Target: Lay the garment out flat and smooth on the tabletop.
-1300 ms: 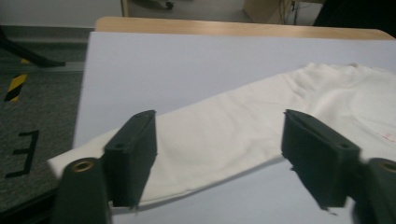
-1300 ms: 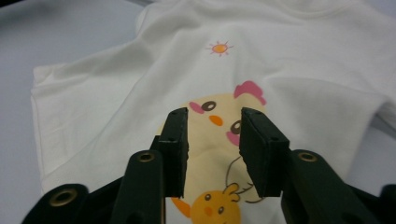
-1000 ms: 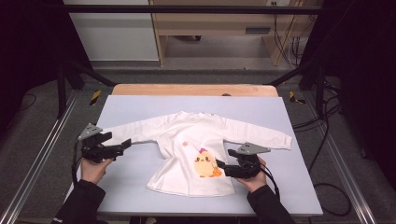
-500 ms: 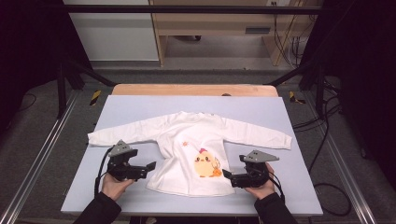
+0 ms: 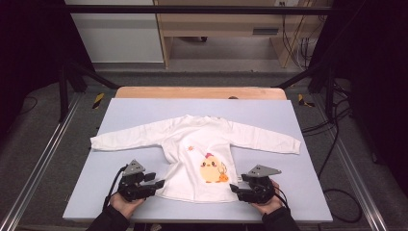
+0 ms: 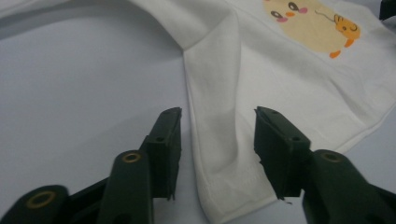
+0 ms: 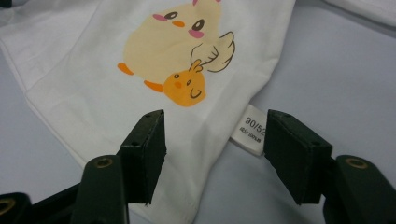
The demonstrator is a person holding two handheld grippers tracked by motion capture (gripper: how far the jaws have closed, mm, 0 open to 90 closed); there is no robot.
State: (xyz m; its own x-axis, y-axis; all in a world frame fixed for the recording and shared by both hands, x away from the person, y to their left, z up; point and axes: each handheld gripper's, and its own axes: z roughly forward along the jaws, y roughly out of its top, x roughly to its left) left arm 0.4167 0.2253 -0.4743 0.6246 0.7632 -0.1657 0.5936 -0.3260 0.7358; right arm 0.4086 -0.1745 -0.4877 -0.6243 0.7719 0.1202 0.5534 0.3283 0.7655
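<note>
A small white long-sleeved shirt [image 5: 202,144] with a yellow chick print [image 5: 211,171] lies flat, front up, on the pale blue table. My left gripper [image 5: 156,185] is at the hem's left corner. In the left gripper view the shirt's side seam and hem corner [image 6: 224,154] lie between the jaws, which have just been closing; the pads stand clear of the cloth. My right gripper [image 5: 234,188] is at the hem's right corner. Its jaws [image 7: 212,116] have also been closing, with the hem corner and the size tag [image 7: 250,130] between them, untouched.
The blue table top [image 5: 144,115] ends in a wooden strip [image 5: 192,91] at the far side. Metal rails [image 5: 43,159] run along both sides, and cables [image 5: 337,125] lie on the floor at the right. The sleeves spread out to both sides.
My left gripper has moved right and nearer, from beside the left sleeve to the hem's left corner. My right gripper has dropped slightly nearer, to the hem's right corner.
</note>
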